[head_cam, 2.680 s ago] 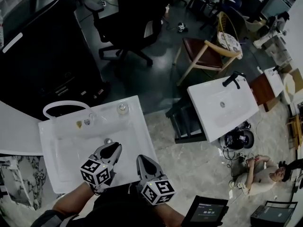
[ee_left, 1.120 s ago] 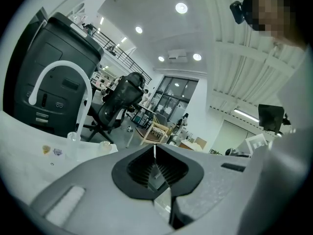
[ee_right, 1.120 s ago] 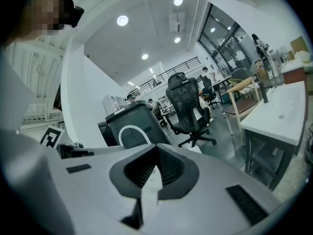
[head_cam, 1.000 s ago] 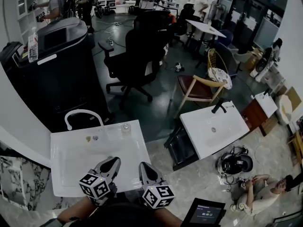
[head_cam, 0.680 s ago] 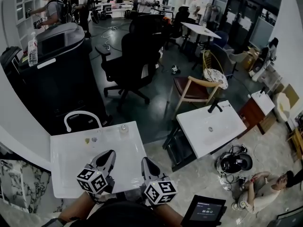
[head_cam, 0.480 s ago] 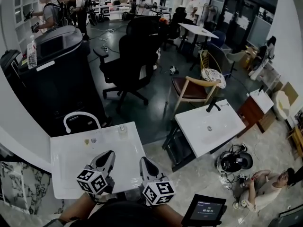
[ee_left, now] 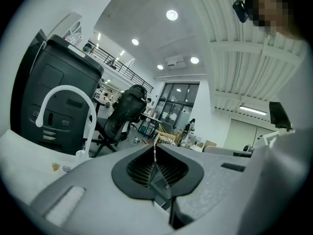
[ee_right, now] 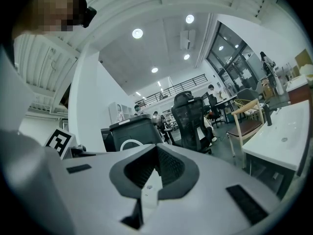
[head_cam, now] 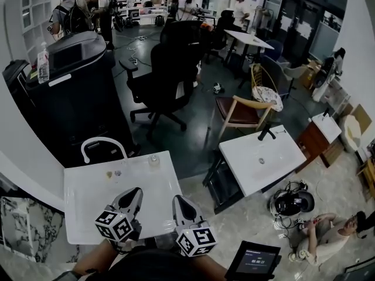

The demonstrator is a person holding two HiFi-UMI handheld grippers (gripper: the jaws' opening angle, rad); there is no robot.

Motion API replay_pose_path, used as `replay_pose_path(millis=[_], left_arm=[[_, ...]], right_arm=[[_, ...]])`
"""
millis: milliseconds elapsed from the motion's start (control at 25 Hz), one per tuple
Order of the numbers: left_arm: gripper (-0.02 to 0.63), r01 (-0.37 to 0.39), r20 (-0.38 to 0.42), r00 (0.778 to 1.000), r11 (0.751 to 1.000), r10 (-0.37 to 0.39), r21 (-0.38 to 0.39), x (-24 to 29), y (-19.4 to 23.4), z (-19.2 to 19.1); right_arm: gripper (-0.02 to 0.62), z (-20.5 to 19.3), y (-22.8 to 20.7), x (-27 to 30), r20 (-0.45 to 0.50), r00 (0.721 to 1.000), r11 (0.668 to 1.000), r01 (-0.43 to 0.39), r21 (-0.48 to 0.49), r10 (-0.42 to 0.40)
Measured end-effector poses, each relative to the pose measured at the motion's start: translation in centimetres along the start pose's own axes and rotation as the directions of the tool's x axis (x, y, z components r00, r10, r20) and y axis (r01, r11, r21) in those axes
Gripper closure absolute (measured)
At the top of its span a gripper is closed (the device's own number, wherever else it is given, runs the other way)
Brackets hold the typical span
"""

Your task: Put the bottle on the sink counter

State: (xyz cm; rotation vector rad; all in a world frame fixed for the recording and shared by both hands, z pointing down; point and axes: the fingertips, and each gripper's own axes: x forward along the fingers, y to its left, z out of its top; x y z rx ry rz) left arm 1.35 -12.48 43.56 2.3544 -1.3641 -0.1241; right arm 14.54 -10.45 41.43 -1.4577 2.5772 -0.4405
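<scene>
Left gripper (head_cam: pixel 134 191) closed, pads pressed together, nothing between. Right gripper (head_cam: pixel 175 199) likewise: jaws together, empty. Both side by side at near edge of sink (head_cam: pixel 79 183), left one over the basin, right one at the front right corner, tips pointing toward back rim. Bottle (head_cam: pixel 153 159) sits on back right corner of sink counter, right of white faucet (head_cam: pixel 101 143), well apart from both grippers. Two small stickers (head_cam: pixel 113 172) on rim between faucet and bottle. Black cabinet (head_cam: pixel 73 92) behind sink. Office chair (head_cam: pixel 170 63) and wooden chair (head_cam: pixel 241 111) further back on floor. Second sink (head_cam: pixel 263 157) with black tap (head_cam: pixel 267 134) off to the right. Tablet (head_cam: pixel 254 261) at bottom, near right gripper.
</scene>
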Motion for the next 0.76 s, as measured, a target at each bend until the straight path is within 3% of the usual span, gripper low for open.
replay_pose_path(millis=[760], left_arm=[[0.592, -0.006, -0.017, 1.000, 1.000, 0.006, 0.013, 0.70, 0.21, -0.66]], right_arm=[[0.600, -0.47, -0.57, 0.01, -0.005, 1.000, 1.000, -0.004, 0.022, 0.004]])
